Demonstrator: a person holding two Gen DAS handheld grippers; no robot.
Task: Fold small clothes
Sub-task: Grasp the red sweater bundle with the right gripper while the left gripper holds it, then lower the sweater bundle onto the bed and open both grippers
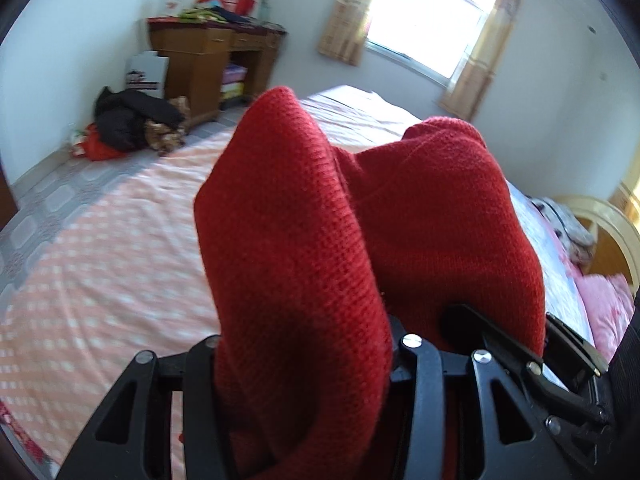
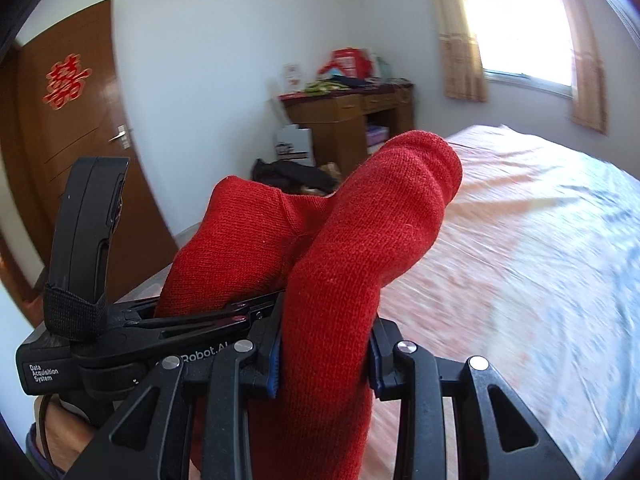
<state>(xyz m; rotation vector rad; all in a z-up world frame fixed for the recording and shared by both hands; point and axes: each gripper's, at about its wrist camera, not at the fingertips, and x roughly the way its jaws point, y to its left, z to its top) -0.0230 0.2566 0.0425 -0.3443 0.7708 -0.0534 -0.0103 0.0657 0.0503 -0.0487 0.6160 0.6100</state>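
Note:
A red knit garment [image 1: 304,220] bulges up in front of the lens and hides my fingertips. My left gripper [image 1: 304,344] is shut on a thick fold of it above the bed [image 1: 100,240]. Close on the right, the right gripper [image 1: 500,340] holds a second bunch of the same fabric. In the right wrist view, the red garment [image 2: 360,240] is pinched between the blue pads [image 2: 274,364] of my right gripper [image 2: 326,356]. The left gripper [image 2: 208,312] sits just to its left, clamped on another fold. A hand [image 2: 56,436] holds that tool.
The bed's pink checked sheet [image 2: 520,260] spreads below both grippers. A wooden desk [image 1: 208,60] piled with things stands by the far wall, with dark clothes [image 1: 132,120] on the floor beside it. A brown door [image 2: 72,140], a curtained window [image 1: 428,20], and a headboard [image 1: 608,232] with pink bedding [image 1: 608,304] border the room.

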